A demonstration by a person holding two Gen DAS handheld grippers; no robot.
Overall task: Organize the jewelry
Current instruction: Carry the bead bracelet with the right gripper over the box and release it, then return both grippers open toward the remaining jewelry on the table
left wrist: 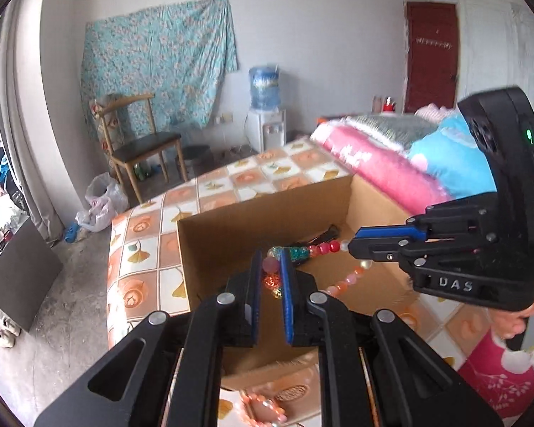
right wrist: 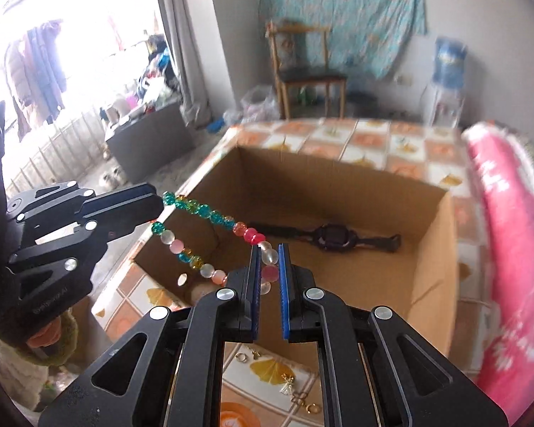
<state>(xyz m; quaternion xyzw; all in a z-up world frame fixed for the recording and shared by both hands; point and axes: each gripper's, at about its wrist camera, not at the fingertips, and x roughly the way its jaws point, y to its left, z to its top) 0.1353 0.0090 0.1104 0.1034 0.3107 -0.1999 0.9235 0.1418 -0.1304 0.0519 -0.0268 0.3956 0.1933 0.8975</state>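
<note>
A beaded bracelet of teal, amber, pink and frosted beads hangs stretched above an open cardboard box, the left tool and right tool each clamped on one end. A dark watch lies inside; small gold earrings on the table are partly hidden.

Bead bracelet: teal, amber, pink, red and frosted white beads, stretched into a long loop above the cardboard box. Black wristwatch flat on the box floor, at 3 o'clock from the bracelet.
</note>
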